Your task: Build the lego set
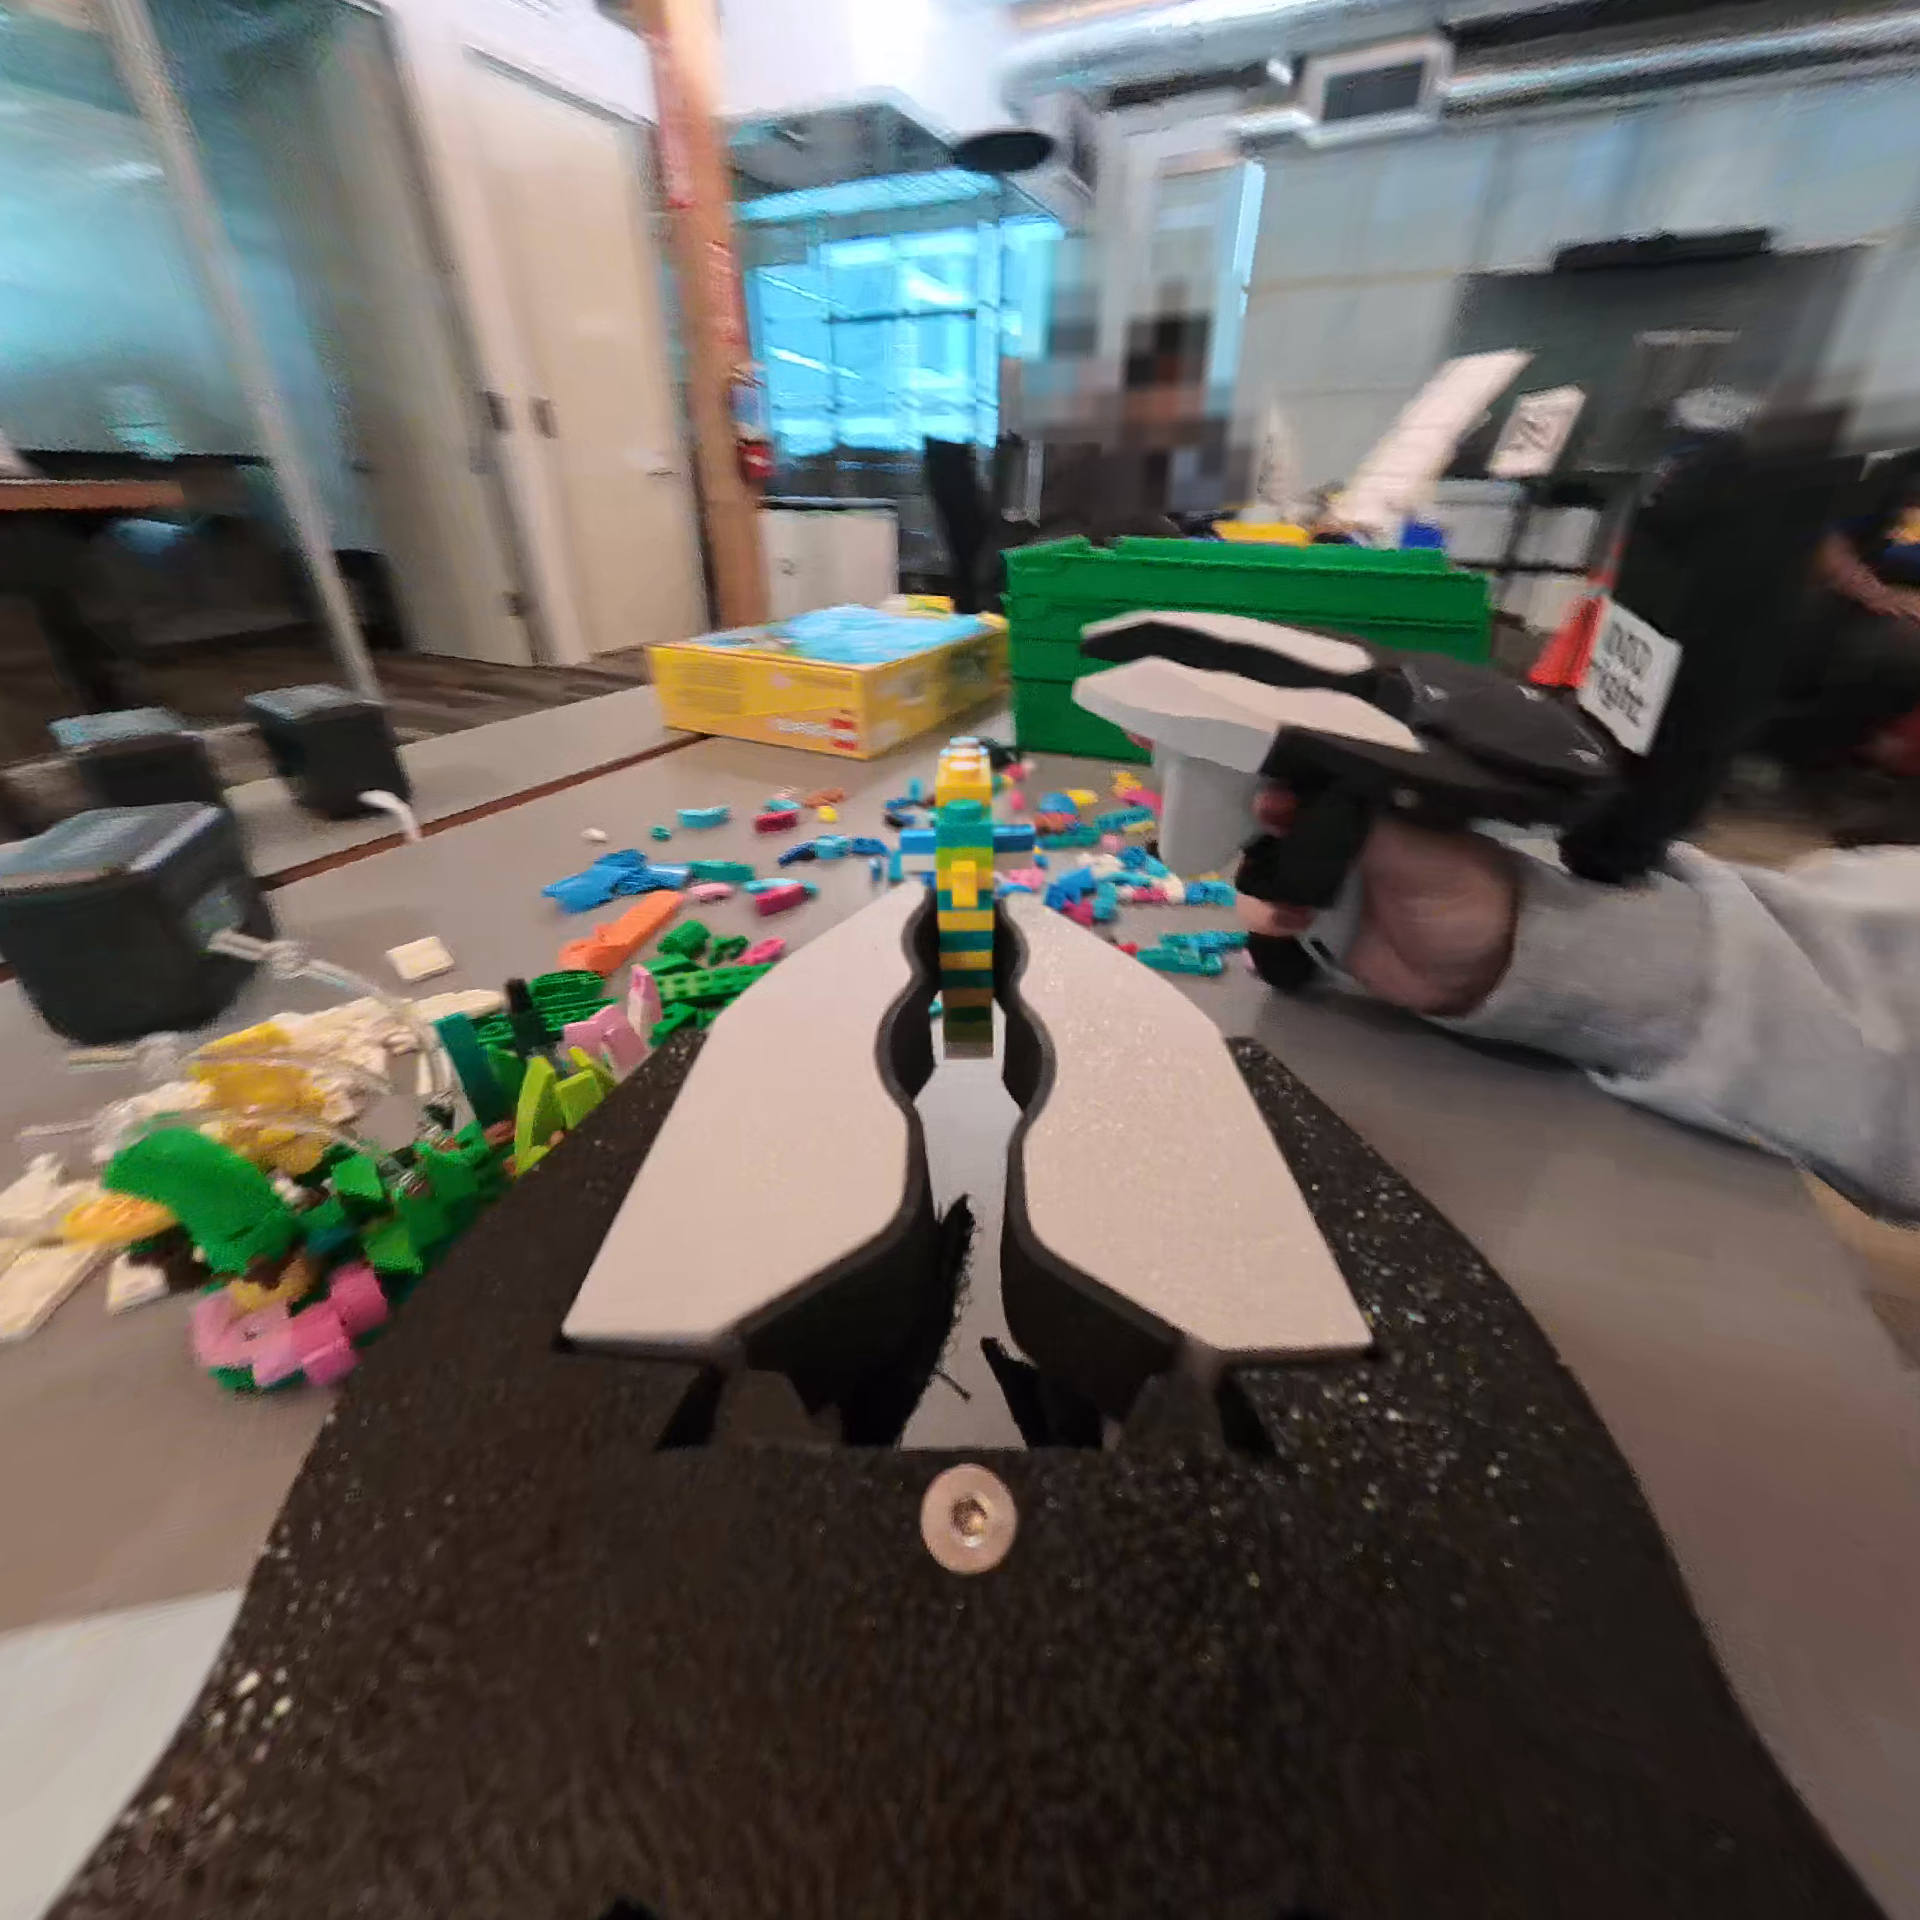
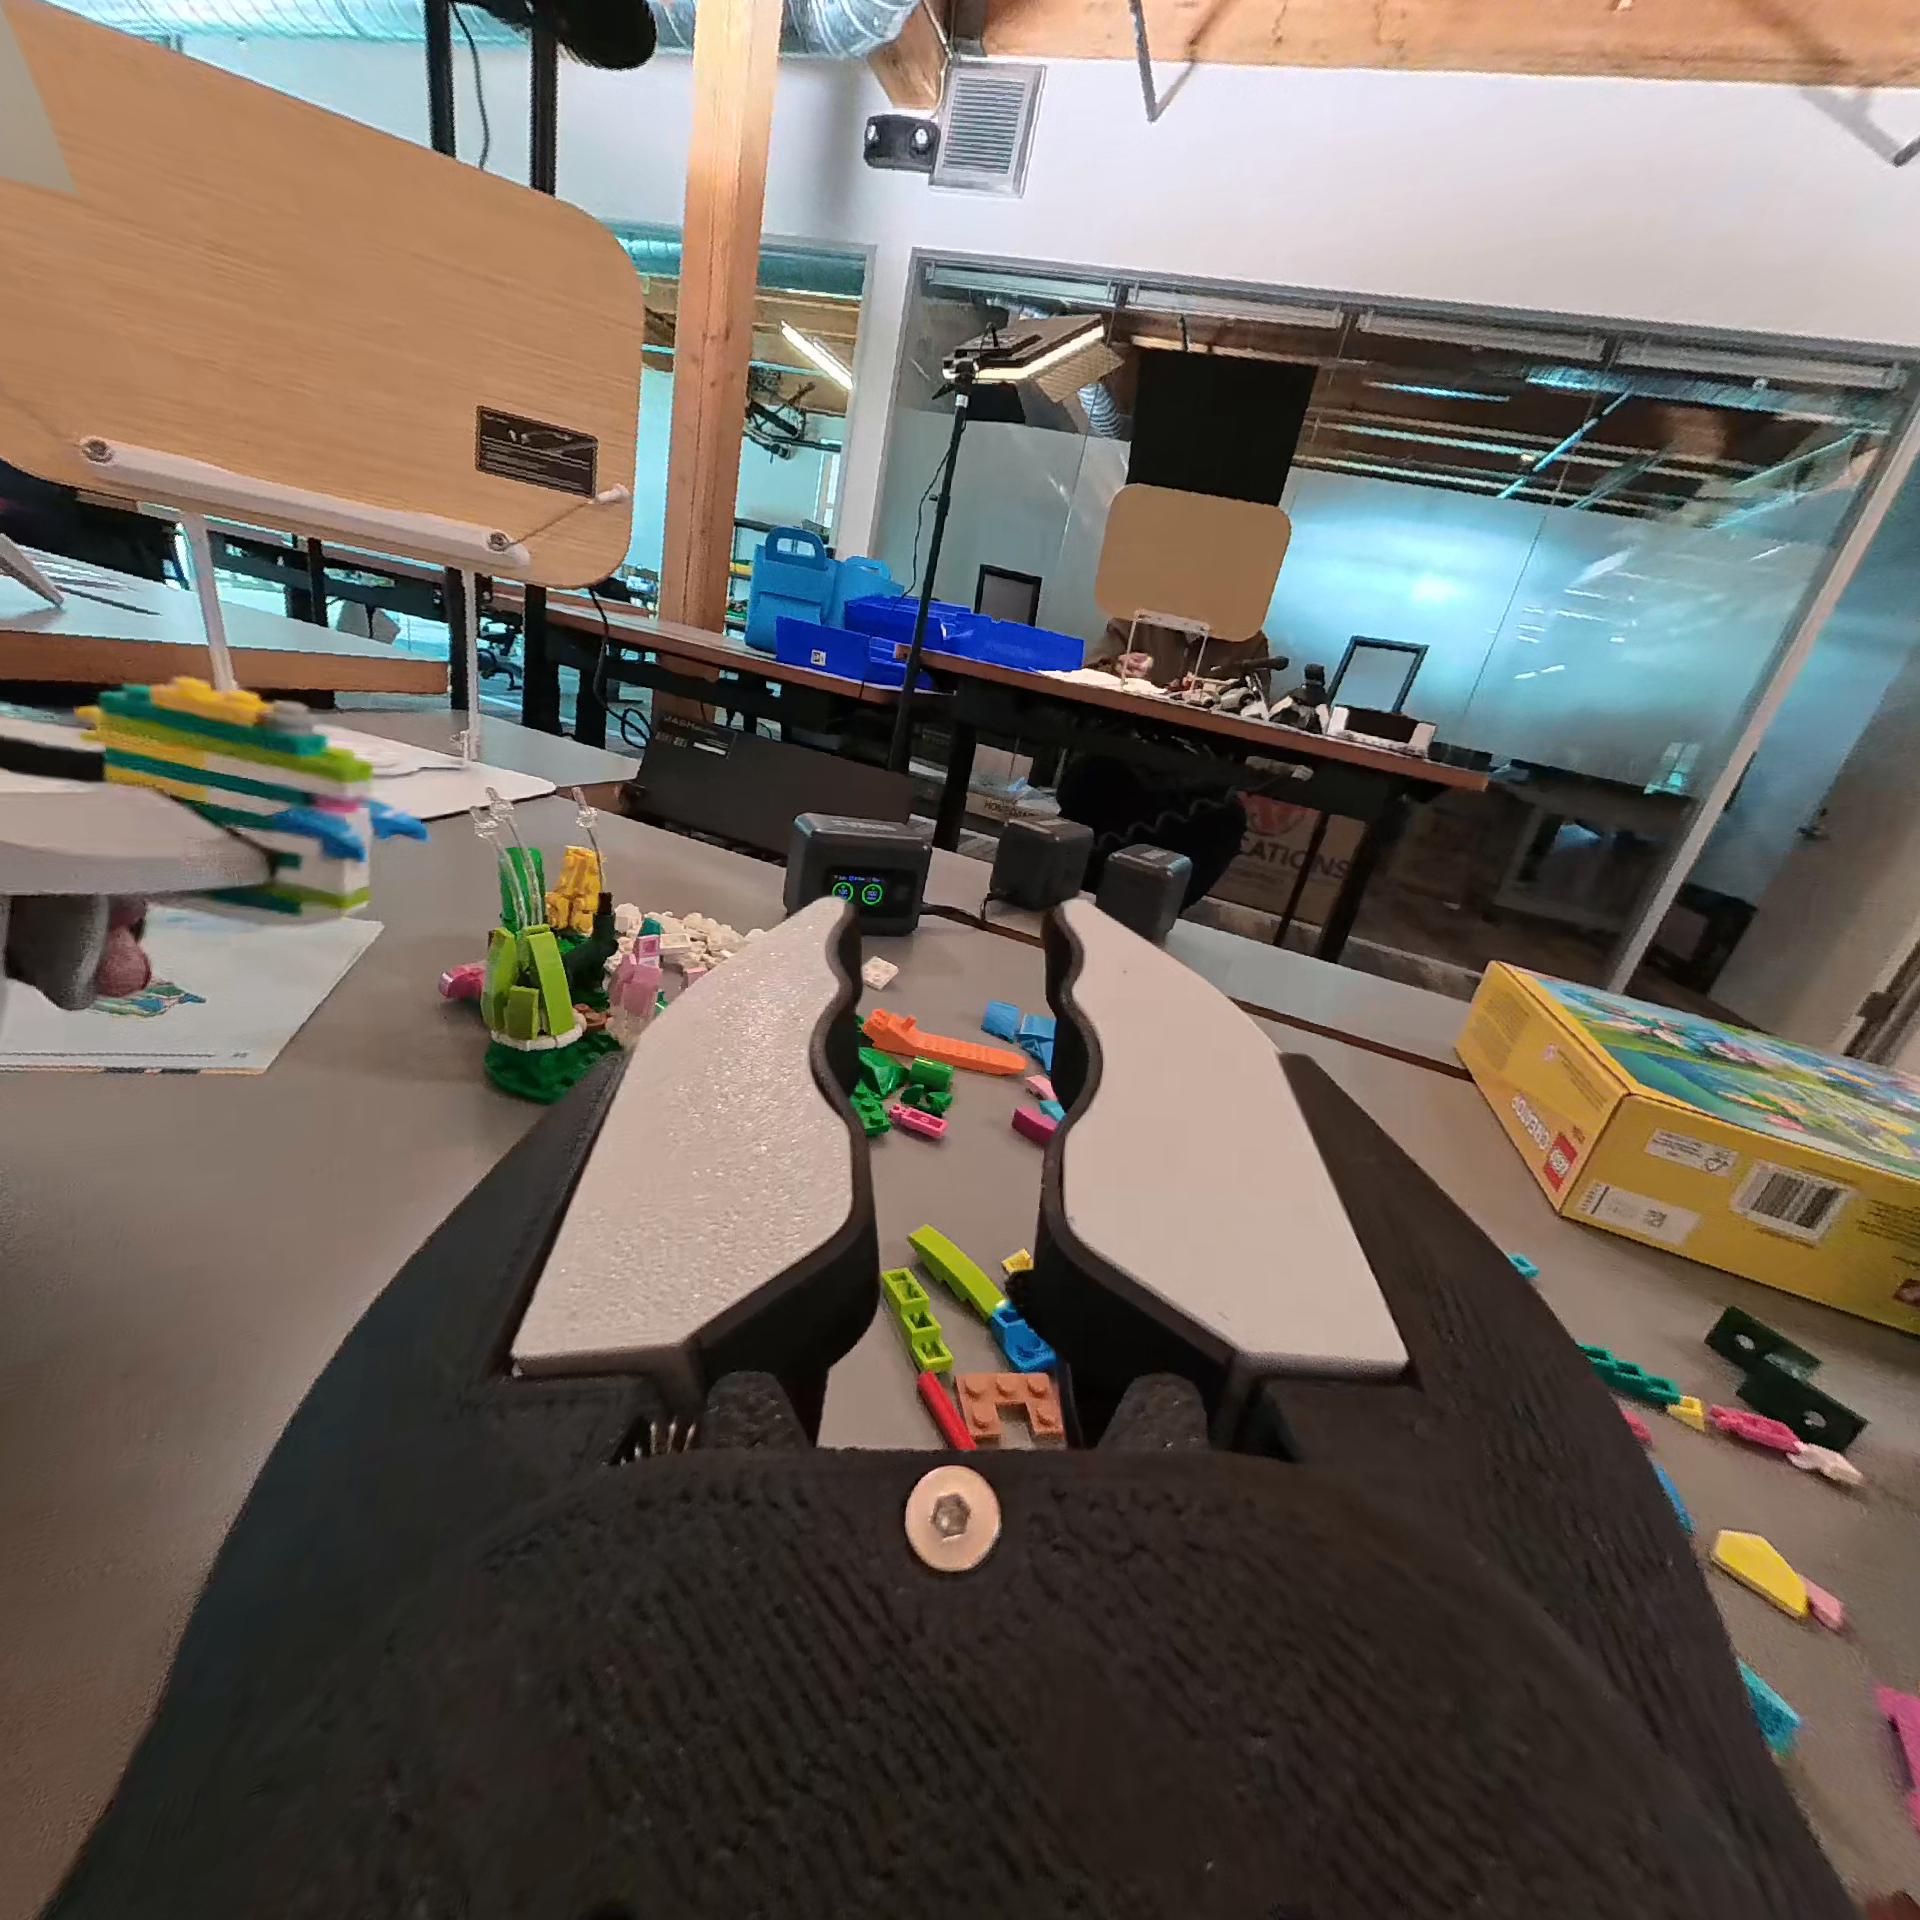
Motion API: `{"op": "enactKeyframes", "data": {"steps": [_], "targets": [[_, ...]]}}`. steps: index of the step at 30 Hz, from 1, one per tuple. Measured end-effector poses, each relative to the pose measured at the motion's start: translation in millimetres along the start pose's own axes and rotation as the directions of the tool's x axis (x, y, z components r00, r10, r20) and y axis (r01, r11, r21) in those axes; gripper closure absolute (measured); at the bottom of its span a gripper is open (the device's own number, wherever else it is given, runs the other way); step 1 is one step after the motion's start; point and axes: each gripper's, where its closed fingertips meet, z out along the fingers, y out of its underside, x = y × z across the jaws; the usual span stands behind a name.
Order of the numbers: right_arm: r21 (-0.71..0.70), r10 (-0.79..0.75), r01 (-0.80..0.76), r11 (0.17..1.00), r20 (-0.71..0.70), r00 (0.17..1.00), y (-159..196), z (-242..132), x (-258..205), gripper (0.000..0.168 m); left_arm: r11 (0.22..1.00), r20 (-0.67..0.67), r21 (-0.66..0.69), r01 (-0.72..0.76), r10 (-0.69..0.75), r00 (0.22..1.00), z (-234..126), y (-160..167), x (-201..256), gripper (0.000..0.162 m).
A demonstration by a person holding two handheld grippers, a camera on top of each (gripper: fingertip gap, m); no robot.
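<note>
Left wrist view. The left gripper (image 1: 964, 935) was closed on a striped lego model (image 1: 964, 914), a stack of yellow, green, teal and white plates with small blue side pieces. The model was pinched between the two fingertips and stood upright above the grey table (image 1: 1558, 1299). Loose lego bricks (image 1: 1101, 862) in blue, pink and teal lay scattered beyond it. A green plant-like lego build (image 1: 312, 1195) stood at left, blurred, beside a pile of white pieces. A yellow lego box (image 1: 831, 686) and a green bin (image 1: 1247, 623) sat at the far edge. The right gripper (image 1: 1112, 665) appeared at right, held in a hand (image 1: 1423, 914) with a grey sleeve; whether anything lay between its fingers could not be told from this view.

Right wrist view. The right gripper (image 2: 951, 935) was spread apart and held nothing, hovering over scattered bricks (image 2: 935, 1091) on the table (image 2: 208, 1247). The striped model (image 2: 249, 800) appeared at upper left, lying sideways in the left gripper's fingers (image 2: 114, 842) and clear of the table. The plant-like build (image 2: 540, 987) stood near the left finger. An instruction booklet (image 2: 197, 997) lay at left, and the yellow box (image 2: 1704, 1132) at right.
</note>
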Motion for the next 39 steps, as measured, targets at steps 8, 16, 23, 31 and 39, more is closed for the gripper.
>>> {"op": "enactKeyframes", "data": {"steps": [8, 16, 23, 31, 39], "targets": [[-0.013, 0.008, -0.008, 1.0, -0.025, 1.0, 3.0, 0.4, 5.3, 0.145, 0.992, -0.015, 0.039, -0.119, 0.12, 0.993, -0.7, -3.2, 36.9, 0.154], [0.004, -0.004, 0.004, 1.0, -0.049, 0.999, 0.2, -1.5, 9.2, 0.145, 0.991, -0.061, 0.051, -0.124, 0.128, 0.99, 0.0, -3.0, 40.5, 0.154], [0.054, 0.01, -0.001, 0.999, -0.152, 0.988, -9.4, -11.9, 37.0, 0.154, 0.995, -0.012, 0.059, -0.085, 0.085, 0.996, -2.1, -4.9, 20.7, 0.154], [-0.218, -0.05, 0.099, 0.971, 0.218, 0.975, 8.6, -18.9, 38.0, 0.159, 0.995, -0.023, 0.051, -0.088, 0.089, 0.996, -1.2, -3.7, 19.7, 0.154], [-0.521, -0.075, 0.103, 0.847, 0.075, 0.994, 19.7, -62.0, 129.9, 0.153, 0.996, -0.036, 0.049, -0.081, 0.083, 0.996, -0.9, -3.2, 20.8, 0.154]]}}
